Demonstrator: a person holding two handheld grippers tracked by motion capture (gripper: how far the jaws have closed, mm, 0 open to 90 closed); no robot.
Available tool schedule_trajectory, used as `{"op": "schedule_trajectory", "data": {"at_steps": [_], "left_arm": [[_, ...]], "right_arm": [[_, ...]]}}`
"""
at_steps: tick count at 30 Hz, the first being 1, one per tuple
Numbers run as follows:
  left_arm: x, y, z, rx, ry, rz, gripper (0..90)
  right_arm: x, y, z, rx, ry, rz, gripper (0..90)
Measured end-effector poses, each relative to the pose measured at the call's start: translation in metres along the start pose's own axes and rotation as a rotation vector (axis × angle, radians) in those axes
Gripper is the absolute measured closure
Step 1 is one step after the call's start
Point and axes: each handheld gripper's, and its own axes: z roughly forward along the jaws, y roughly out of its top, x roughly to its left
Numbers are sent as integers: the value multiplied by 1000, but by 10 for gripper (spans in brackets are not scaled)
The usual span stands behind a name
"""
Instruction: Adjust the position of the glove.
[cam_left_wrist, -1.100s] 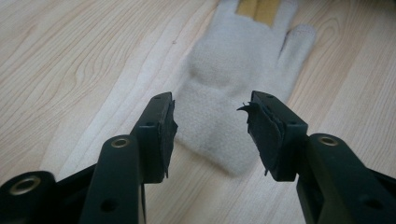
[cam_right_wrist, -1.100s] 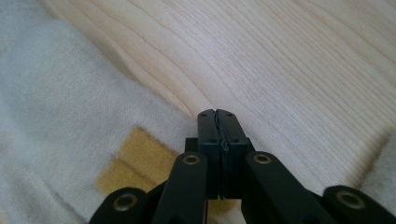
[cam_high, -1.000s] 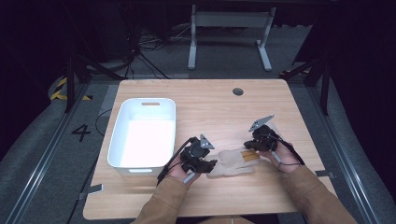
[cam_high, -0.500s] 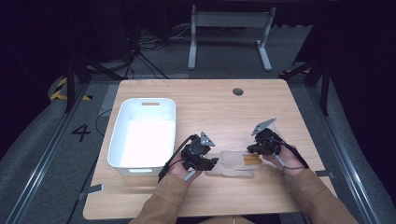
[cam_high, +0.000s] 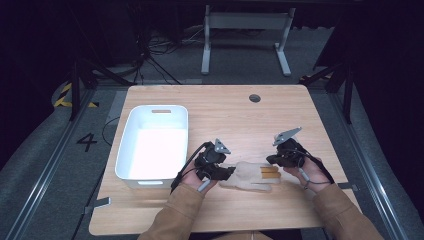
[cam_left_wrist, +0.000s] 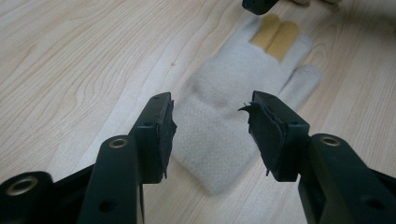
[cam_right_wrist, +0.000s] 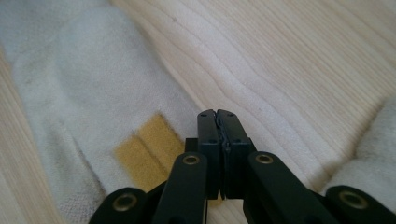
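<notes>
One glove (cam_high: 250, 176) lies flat on the tabletop (cam_high: 225, 115) between your tongs, long axis left-right: left tongs (cam_left_wrist: 210, 123) half open over its cuff, gripping nothing; right tongs (cam_right_wrist: 218, 122) shut empty at its yellow fingertips (cam_right_wrist: 144, 149).

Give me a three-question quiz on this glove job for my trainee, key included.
1. True or false: the left tool has its jaws apart over the glove.
2. Which colour are the glove's two fingertip patches? A) blue B) yellow C) red
3. On which side of the glove does the white bin sit in the high view?
Key: 1 true; 2 B; 3 its left, by the left tool.
</notes>
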Motion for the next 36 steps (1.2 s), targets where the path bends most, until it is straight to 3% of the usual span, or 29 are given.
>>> {"op": "schedule_trajectory", "data": {"at_steps": [4, 11, 16, 23, 29, 36], "left_arm": [[0, 0, -1, -5, 1, -2, 501], [1, 0, -1, 3, -1, -2, 496], [0, 0, 0, 5, -3, -3, 499], [1, 1, 0, -1, -5, -6, 499], [1, 2, 1, 0, -9, -5, 498], [1, 3, 2, 1, -13, -2, 498]], "right_arm": [[-3, 0, -7, -40, -13, 9, 848], [-12, -3, -22, -108, -39, 66, 767], [-18, -6, -30, -138, -84, 103, 694], [-31, -14, -39, -150, -124, 155, 653], [-46, -27, -45, -158, -184, 238, 598], [-62, -42, -41, -99, -212, 319, 546]]}}
